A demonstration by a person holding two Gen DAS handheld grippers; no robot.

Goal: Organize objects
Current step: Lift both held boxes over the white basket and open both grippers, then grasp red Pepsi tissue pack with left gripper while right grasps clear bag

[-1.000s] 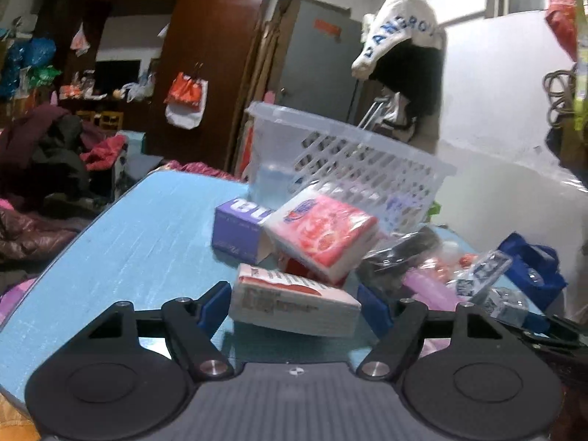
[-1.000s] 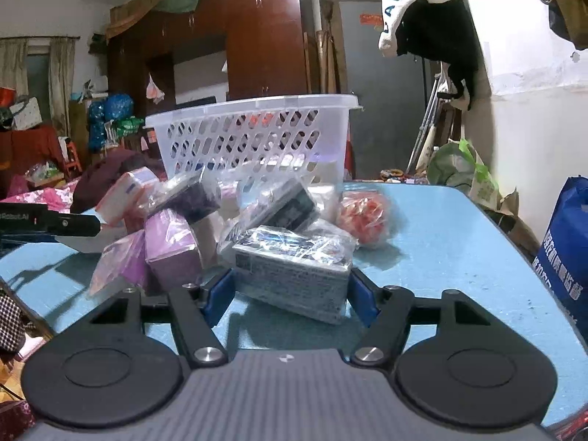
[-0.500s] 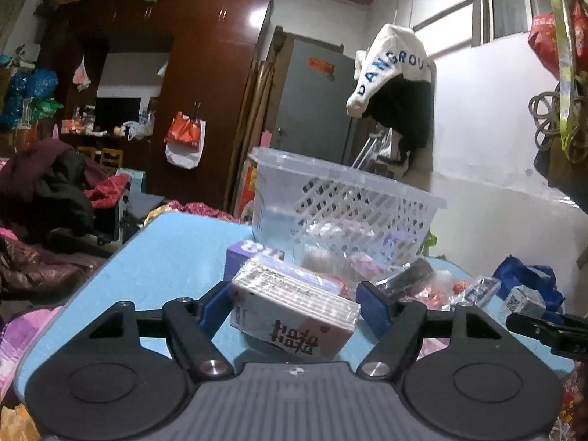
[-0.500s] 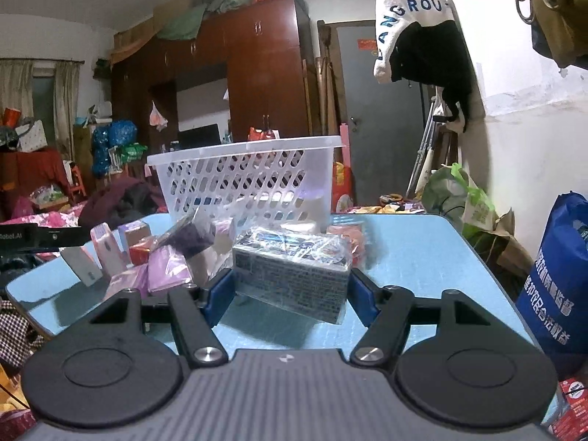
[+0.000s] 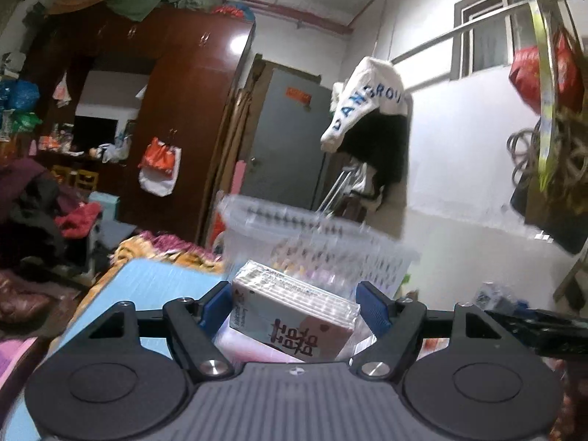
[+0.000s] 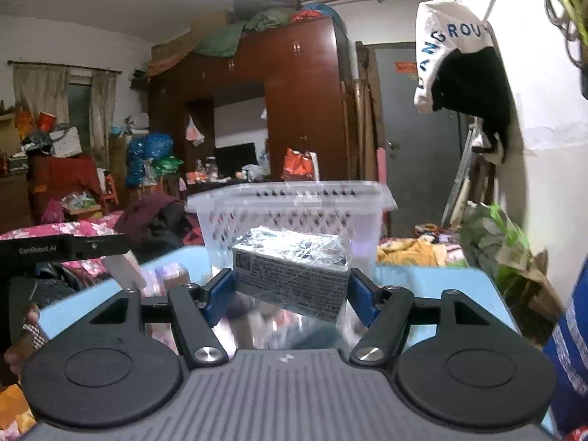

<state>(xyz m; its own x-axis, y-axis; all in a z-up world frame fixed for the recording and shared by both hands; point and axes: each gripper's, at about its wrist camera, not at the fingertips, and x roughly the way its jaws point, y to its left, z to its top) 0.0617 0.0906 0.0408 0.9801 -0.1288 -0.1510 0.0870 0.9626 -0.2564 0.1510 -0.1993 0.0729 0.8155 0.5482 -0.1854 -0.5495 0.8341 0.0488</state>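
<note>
Since the earlier frames both grippers have risen from the table, each carrying its packet up with it, so the heap of goods that filled the lower part of both views a second ago now lies mostly below and behind the held things. The left gripper (image 5: 296, 303) is clamped on a pale wrapped box (image 5: 290, 310) with dark red characters on its near face; its blue pads (image 5: 217, 303) press on both ends, and the box sits tilted, its far left corner higher. Just beyond it stands the white slotted basket (image 5: 312, 235), smeared by motion blur so that its holes read as streaks and its contents cannot be made out. The blue table (image 5: 147, 279) shows only as a wedge on the left, and pink packaging under the box is cut off by the gripper body. The right gripper (image 6: 292, 288) is clamped on a grey box in crinkled clear film (image 6: 290, 268), its fine print too small to read. The basket (image 6: 290, 205) stands directly behind this box, on the table (image 6: 430, 283). At the left edge of the right view, the left gripper's black arm juts in, with a pale packet below it, blurred. The goods beneath the right gripper are a blur of pink and dark shapes.
</note>
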